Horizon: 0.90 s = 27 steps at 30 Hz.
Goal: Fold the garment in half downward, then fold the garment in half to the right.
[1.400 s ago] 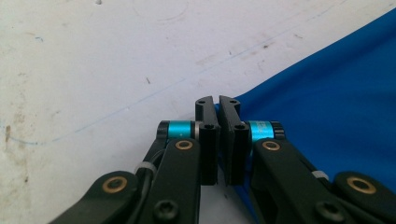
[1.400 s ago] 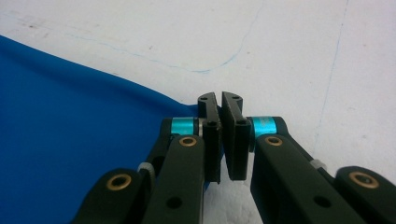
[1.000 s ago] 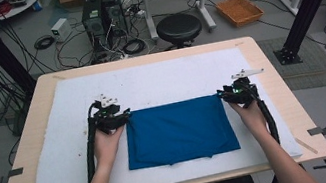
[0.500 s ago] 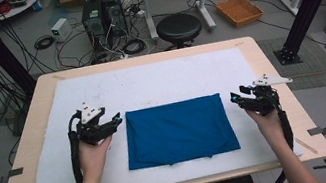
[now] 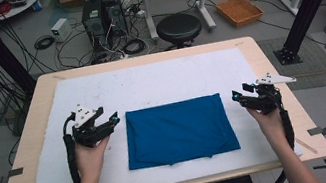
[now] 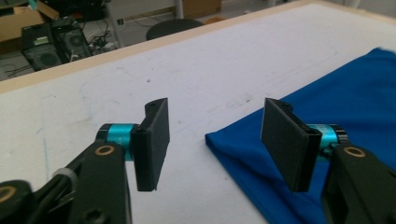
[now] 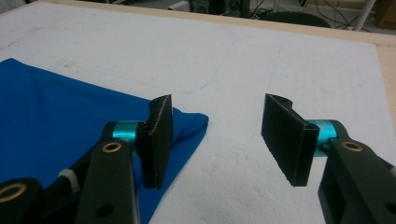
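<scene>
Left gripper [image 5: 114, 121]: we see its jaws wide apart, having just been opening, then easing in a little, with nothing between them. In the left gripper view [image 6: 215, 140] the gap between the two black pads shows bare white mat [image 6: 201, 79] and the near corner of the blue cloth [image 6: 327, 112]; no pad touches the cloth. One pad hangs over the cloth's edge, the other over bare mat. From above, the jaws point toward the cloth's left edge and stand just beside its upper left corner, apart from it.

Right gripper [image 5: 237, 99]: jaws likewise wide, just been opening, nothing held. In the right gripper view [image 7: 217, 140] the rounded corner of the cloth [image 7: 60, 112] lies beside and partly under one pad, and the other pad stands over bare mat [image 7: 289, 60]. From above, this gripper sits just off the cloth's upper right corner, tips toward it, not touching.

Between the two grippers we note the blue cloth [image 5: 178, 130], folded to a flat rectangle, lying on the white mat [image 5: 159, 79]. Its lower edge shows a slight fold line near the middle.

Outward from both: the mat covers most of the wooden table [image 5: 274, 72]. Beyond the table's far edge stand a black round stool [image 5: 178, 28] and computer towers [image 5: 99, 16] among floor cables.
</scene>
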### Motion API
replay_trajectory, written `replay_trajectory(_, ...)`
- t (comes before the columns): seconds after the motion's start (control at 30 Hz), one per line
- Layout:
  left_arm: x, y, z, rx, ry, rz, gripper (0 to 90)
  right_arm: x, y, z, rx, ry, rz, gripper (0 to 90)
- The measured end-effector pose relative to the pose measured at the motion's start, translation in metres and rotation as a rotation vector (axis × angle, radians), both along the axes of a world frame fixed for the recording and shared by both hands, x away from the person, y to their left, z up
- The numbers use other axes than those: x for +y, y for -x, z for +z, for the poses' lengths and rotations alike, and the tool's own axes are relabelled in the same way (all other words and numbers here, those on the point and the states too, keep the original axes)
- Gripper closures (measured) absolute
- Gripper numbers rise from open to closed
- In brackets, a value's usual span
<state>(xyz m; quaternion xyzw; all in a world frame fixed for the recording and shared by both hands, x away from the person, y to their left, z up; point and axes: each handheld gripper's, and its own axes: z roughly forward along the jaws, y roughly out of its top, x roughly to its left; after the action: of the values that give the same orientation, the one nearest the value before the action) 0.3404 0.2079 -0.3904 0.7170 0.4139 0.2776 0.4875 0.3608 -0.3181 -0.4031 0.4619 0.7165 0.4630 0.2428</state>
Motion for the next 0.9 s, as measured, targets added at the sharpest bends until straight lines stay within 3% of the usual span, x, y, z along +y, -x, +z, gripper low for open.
replay_trajectory(0.13,0.002,0.0,0.002,0.009,0.057,-0.047,45.9,0.001,0.003,0.004,-0.031,-0.006,0.015,39.5)
replay_trajectory(0.23,0.002,0.002,0.001,-0.005,0.055,-0.065,45.9,0.002,0.002,0.005,-0.03,-0.009,0.026,38.6)
replay_trajectory(0.37,0.002,0.007,-0.002,-0.062,0.06,-0.089,45.8,0.002,0.0,0.003,-0.019,-0.011,0.028,38.1)
replay_trajectory(0.47,-0.002,0.009,-0.004,-0.066,0.054,-0.074,44.4,0.001,0.0,0.003,-0.014,-0.02,0.029,38.2)
replay_trajectory(0.57,-0.005,0.01,-0.004,-0.038,0.087,-0.09,42.9,0.001,0.0,0.004,-0.018,-0.021,0.027,38.3)
replay_trajectory(0.7,-0.01,0.014,0.002,0.012,0.064,-0.094,39.4,0.002,0.0,0.005,-0.024,-0.015,0.032,38.5)
replay_trajectory(0.8,-0.012,0.025,0.007,0.024,0.044,-0.078,36.6,0.003,0.001,0.005,-0.024,-0.01,0.035,38.8)
replay_trajectory(0.87,-0.012,0.033,0.008,0.034,0.059,-0.063,33.5,0.003,0.002,0.005,-0.023,-0.011,0.038,38.8)
replay_trajectory(0.9,-0.011,0.038,0.007,0.057,0.078,-0.07,31.7,0.003,0.003,0.005,-0.025,-0.01,0.039,38.9)
